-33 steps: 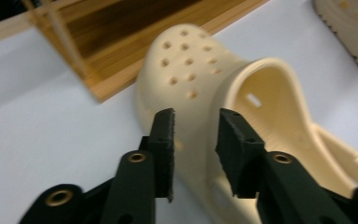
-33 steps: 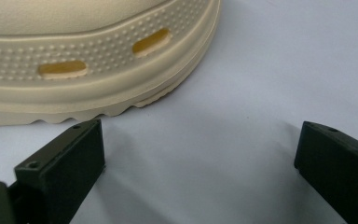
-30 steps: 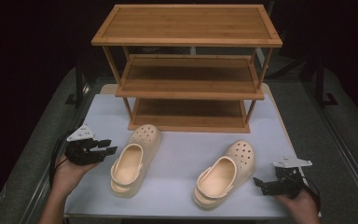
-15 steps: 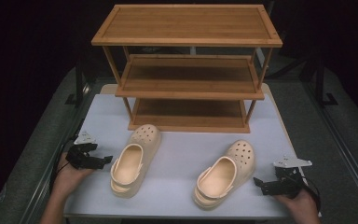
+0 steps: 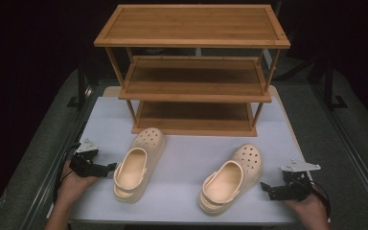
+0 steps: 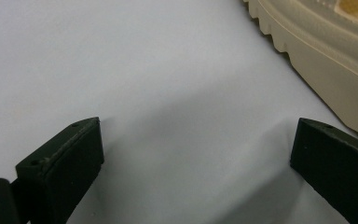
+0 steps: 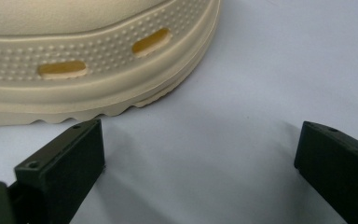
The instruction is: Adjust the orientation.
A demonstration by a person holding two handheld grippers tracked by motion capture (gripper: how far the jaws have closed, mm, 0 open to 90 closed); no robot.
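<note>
High view: a rack (image 5: 194, 72) is seen behind two clogs (image 5: 135, 163); left tool (image 5: 106, 167) has been lowered, its jaws just opened wide, empty; right tool (image 5: 267, 189) wide, empty.

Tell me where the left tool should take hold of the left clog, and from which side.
Grip the left clog by its side wall at the foot opening, coming from its outer left side, where the open left tool already sits. That thin raised rim would probably fit between the jaws; the broad perforated toe looks too wide.
</note>
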